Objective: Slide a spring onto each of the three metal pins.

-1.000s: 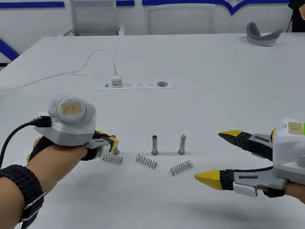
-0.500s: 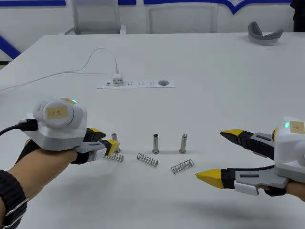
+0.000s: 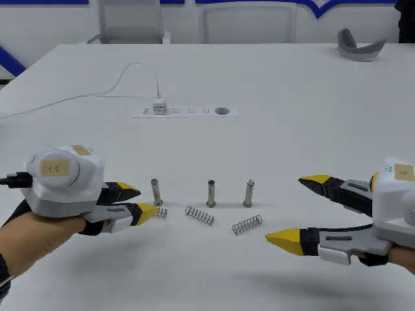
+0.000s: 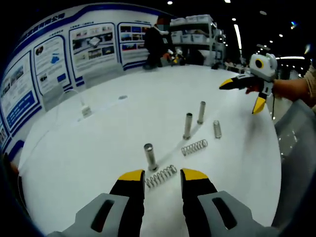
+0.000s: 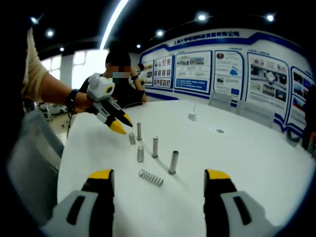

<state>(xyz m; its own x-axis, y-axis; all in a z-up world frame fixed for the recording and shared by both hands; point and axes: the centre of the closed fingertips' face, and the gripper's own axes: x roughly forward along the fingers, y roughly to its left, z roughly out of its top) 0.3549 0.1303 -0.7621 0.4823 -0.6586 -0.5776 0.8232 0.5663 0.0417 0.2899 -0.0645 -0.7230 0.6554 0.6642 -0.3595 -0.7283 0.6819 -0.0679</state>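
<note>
Three short metal pins stand upright in a row on the white table: left pin [image 3: 155,192], middle pin [image 3: 211,193], right pin [image 3: 249,192]. In front of them lie three loose springs [image 3: 161,212] [image 3: 199,216] [image 3: 247,225]. My left gripper [image 3: 142,199] is open, low over the table just left of the left pin. In the left gripper view the nearest spring [image 4: 160,175] lies just ahead of the gap between the left gripper [image 4: 163,175] tips, with the left pin [image 4: 149,155] beyond. My right gripper [image 3: 292,210] is wide open and holds nothing, right of the pins.
A white power strip [image 3: 185,112] with a plugged-in adapter and cable lies mid-table beyond the pins. A grey curved object [image 3: 360,46] rests at the far right corner. Chairs stand behind the table. In the right gripper view the left gripper [image 5: 116,121] hovers by the far pin [image 5: 138,131].
My left gripper has drawn back to the left, away from the left pin, which now stands in plain sight. The right gripper has stayed put.
</note>
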